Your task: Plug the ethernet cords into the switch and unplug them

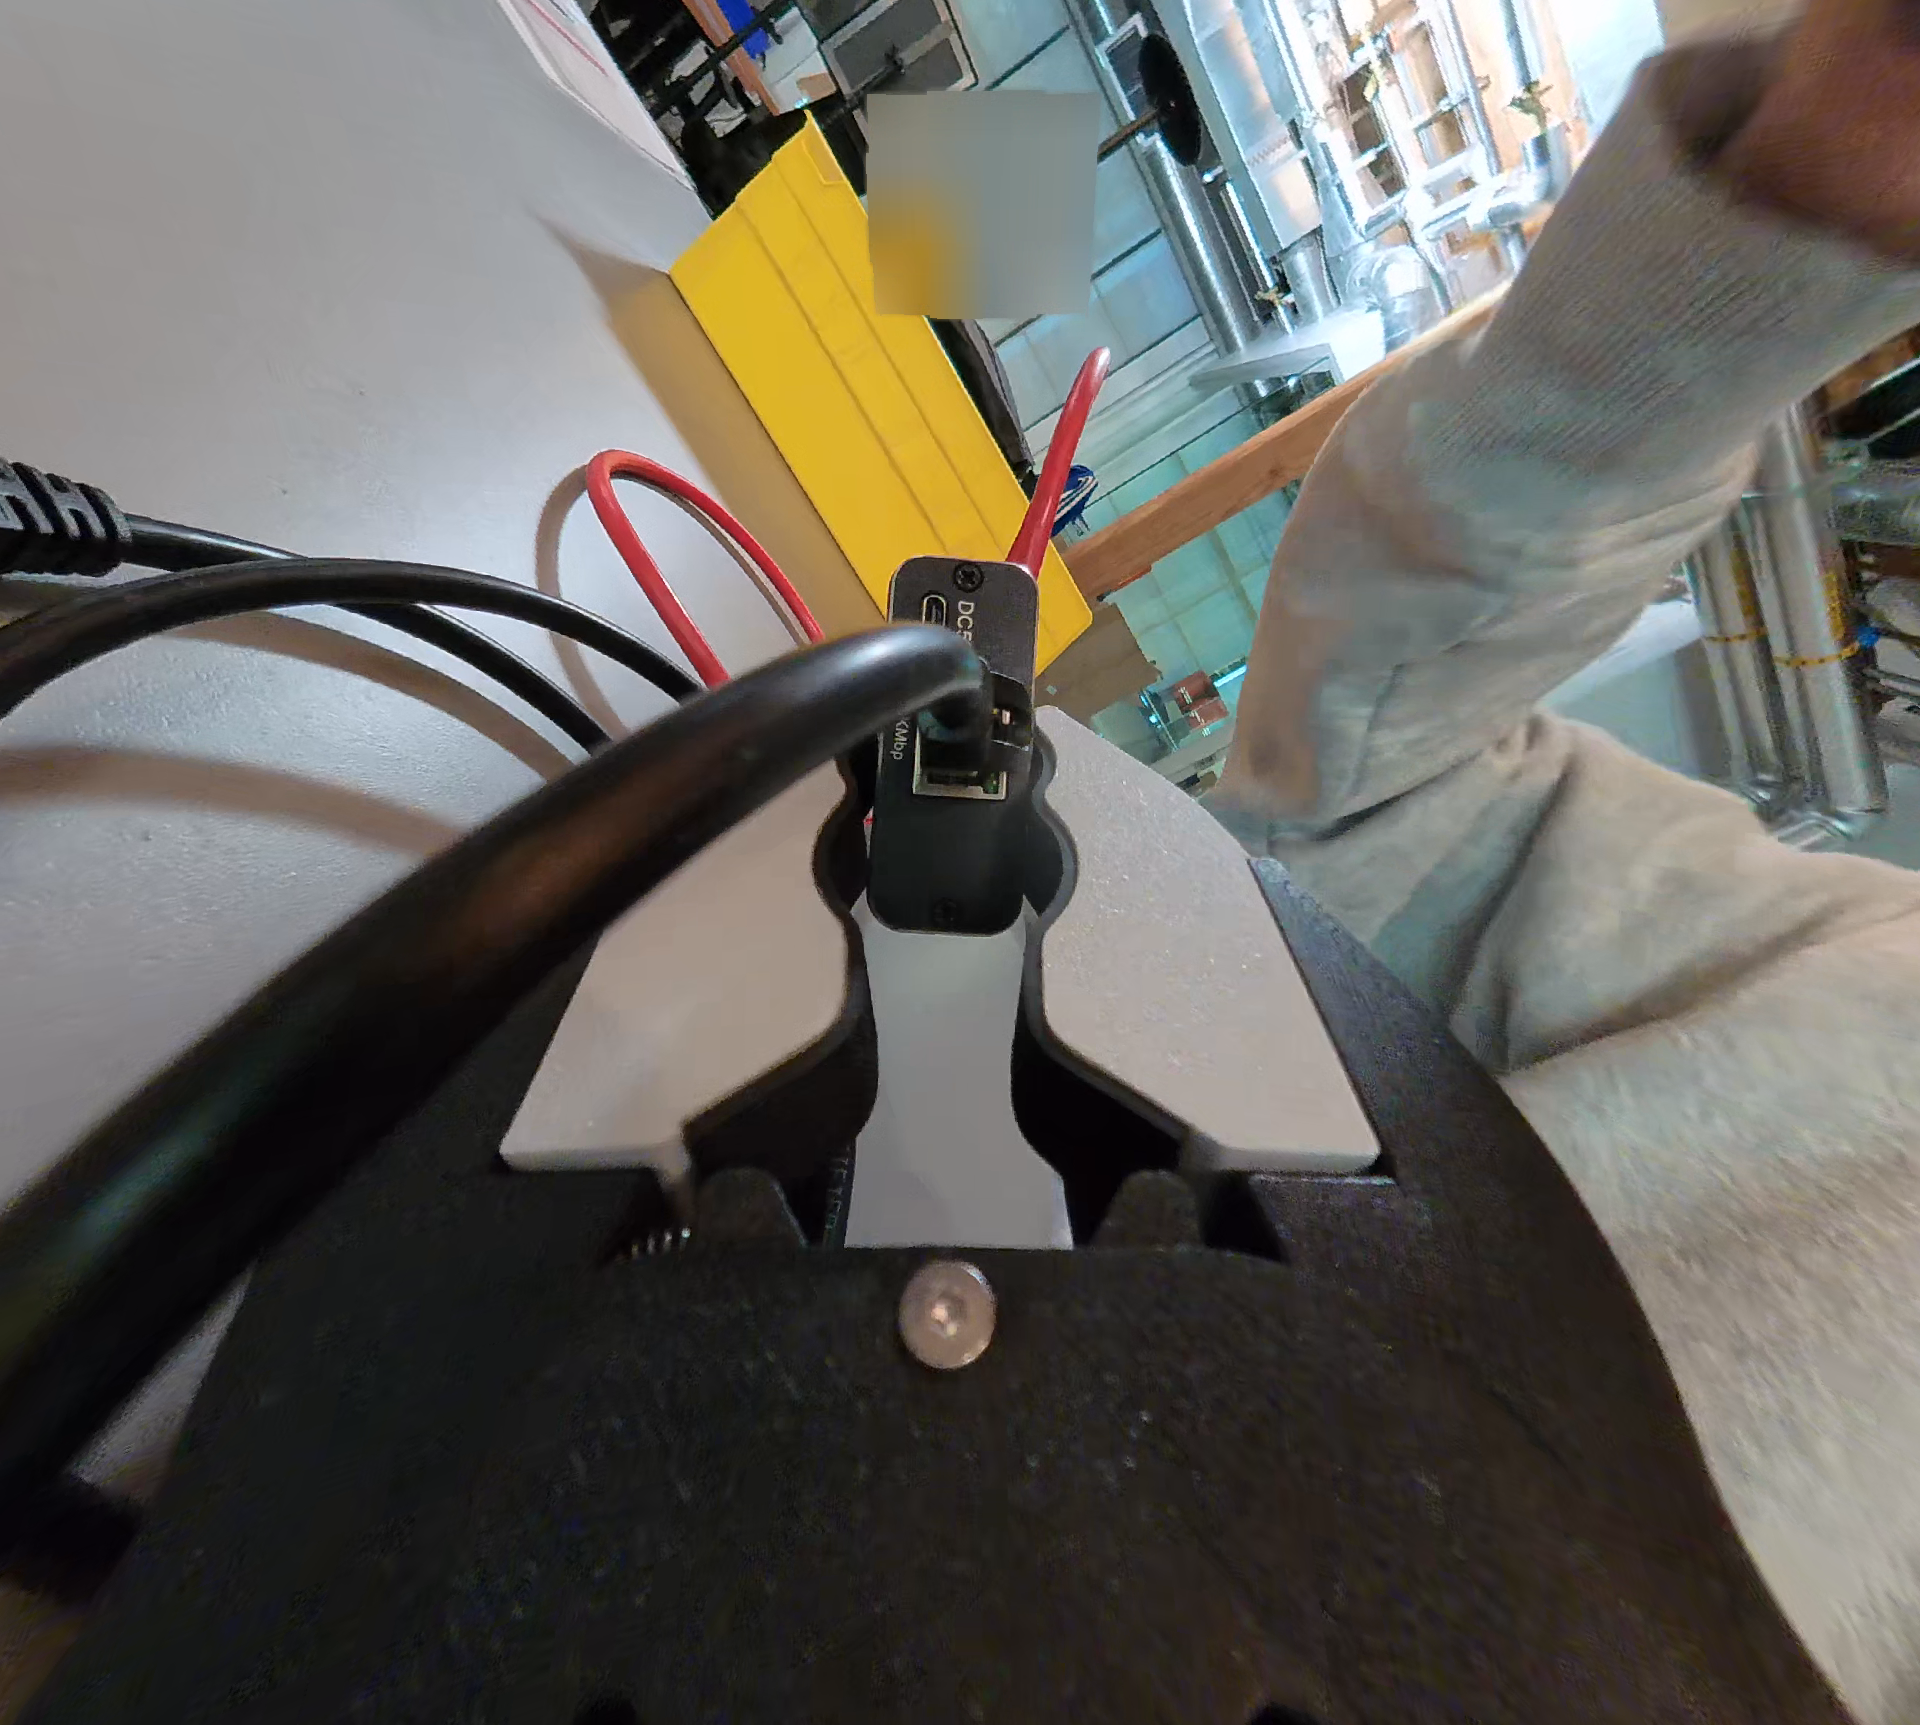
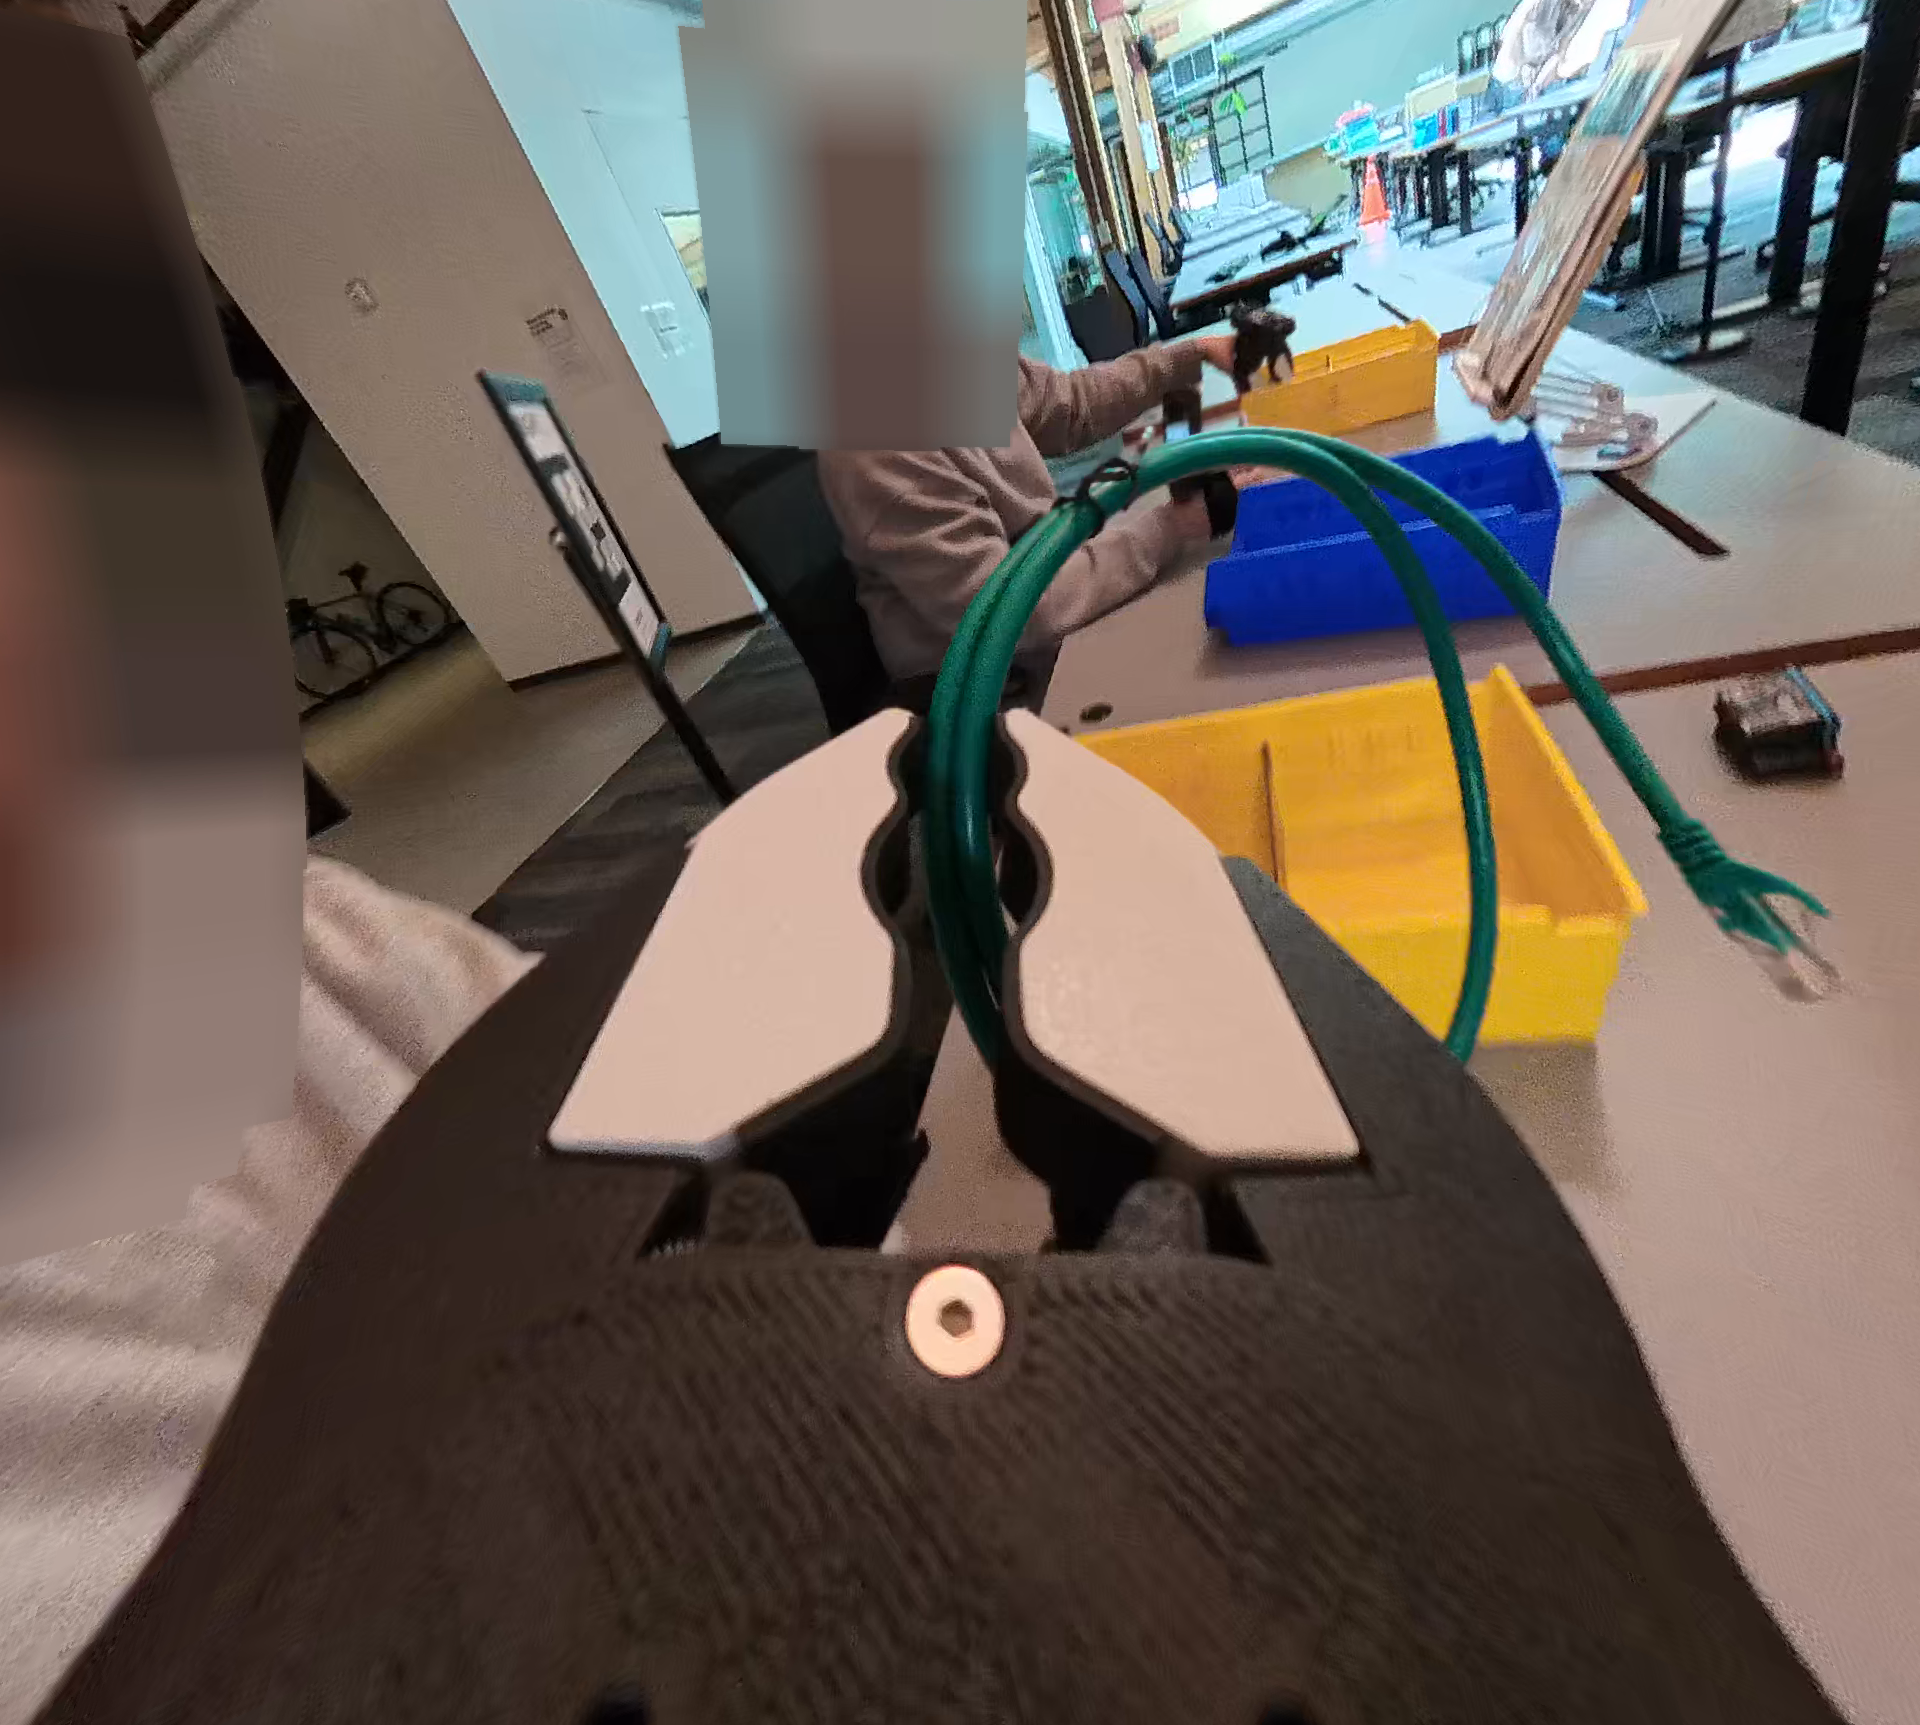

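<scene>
In the left wrist view my left gripper is shut on a small black switch, held end-on. A thick black cord arcs in from the left and its plug sits in the switch's upper port; the port below it is empty. A red cord loops behind the switch. In the right wrist view my right gripper is shut on a coiled green ethernet cord, held above the table. Its free plug dangles at the right.
A yellow bin stands behind the switch on the white table; a sleeved arm crosses the right. The right wrist view shows a yellow bin, a blue bin, a small dark device and a seated person.
</scene>
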{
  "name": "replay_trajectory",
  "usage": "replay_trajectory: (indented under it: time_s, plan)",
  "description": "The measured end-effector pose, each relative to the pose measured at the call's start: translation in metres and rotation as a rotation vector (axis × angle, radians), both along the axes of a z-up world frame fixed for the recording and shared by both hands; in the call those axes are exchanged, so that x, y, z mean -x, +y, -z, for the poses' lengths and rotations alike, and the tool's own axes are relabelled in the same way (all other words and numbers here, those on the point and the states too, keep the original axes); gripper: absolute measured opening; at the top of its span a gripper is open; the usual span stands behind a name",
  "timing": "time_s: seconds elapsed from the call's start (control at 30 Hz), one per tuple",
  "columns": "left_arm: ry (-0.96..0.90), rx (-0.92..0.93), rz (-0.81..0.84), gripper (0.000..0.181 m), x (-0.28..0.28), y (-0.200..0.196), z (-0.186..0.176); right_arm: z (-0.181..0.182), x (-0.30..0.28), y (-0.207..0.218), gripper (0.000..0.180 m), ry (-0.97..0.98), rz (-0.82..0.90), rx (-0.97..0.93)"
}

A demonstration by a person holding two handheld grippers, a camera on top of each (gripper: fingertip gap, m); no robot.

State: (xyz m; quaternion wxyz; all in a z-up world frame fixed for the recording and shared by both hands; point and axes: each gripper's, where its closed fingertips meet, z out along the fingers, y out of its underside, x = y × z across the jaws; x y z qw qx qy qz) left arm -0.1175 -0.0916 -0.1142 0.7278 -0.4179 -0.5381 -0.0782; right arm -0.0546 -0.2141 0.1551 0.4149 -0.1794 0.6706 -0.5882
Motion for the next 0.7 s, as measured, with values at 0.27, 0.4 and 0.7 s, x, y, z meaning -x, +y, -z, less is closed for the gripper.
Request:
replay_trajectory:
  time_s: [0.27,0.4,0.7]
  plan:
    - [-0.012,0.016,-0.011,0.024,0.002,0.000,0.003,0.046,0.059,0.146,0.012,0.039,0.188,-0.102]
    - [-0.017,0.011,-0.008,0.024,0.001,0.000,0.003,0.069,0.099,0.186,0.012,0.103,0.397,-0.131]
    - [-0.083,0.027,0.166,0.025,-0.017,0.004,0.010,0.133,0.149,0.231,0.011,0.369,0.674,-0.249]
